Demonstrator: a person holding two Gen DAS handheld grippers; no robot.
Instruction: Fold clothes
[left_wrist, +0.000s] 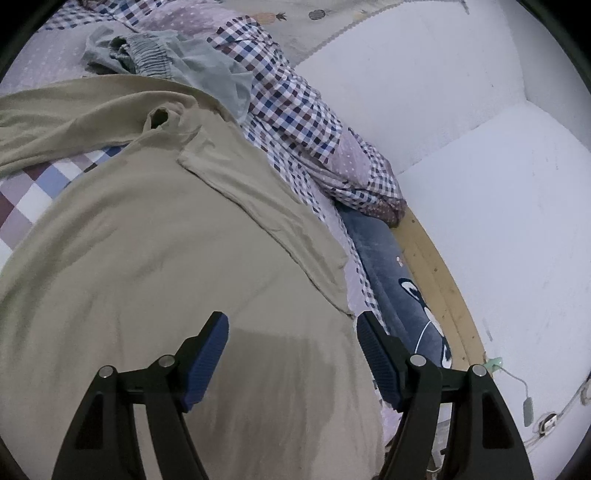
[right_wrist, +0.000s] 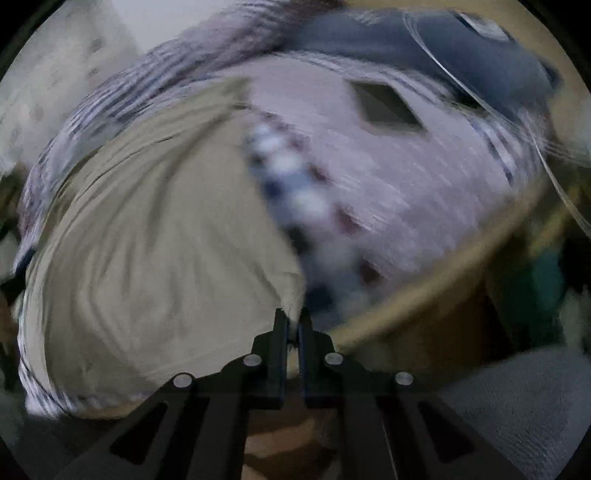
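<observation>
A beige long-sleeved shirt (left_wrist: 155, 236) lies spread over the bed, one sleeve (left_wrist: 74, 114) stretched to the left and the other folded along its right side. My left gripper (left_wrist: 291, 325) hovers open just above the shirt's near right part, nothing between its blue pads (left_wrist: 207, 362). In the blurred right wrist view the same beige shirt (right_wrist: 155, 240) fills the left half. My right gripper (right_wrist: 292, 317) is shut on a pinched corner of the shirt's edge, the cloth bunched between the black fingers.
A grey-green garment (left_wrist: 159, 59) and a checked quilt (left_wrist: 291, 107) lie bunched beyond the shirt. A blue cushion (left_wrist: 391, 273) lies along the wooden bed rail (left_wrist: 436, 266), with the white wall (left_wrist: 480, 147) at right. A lilac sheet (right_wrist: 388, 177) lies beside the shirt.
</observation>
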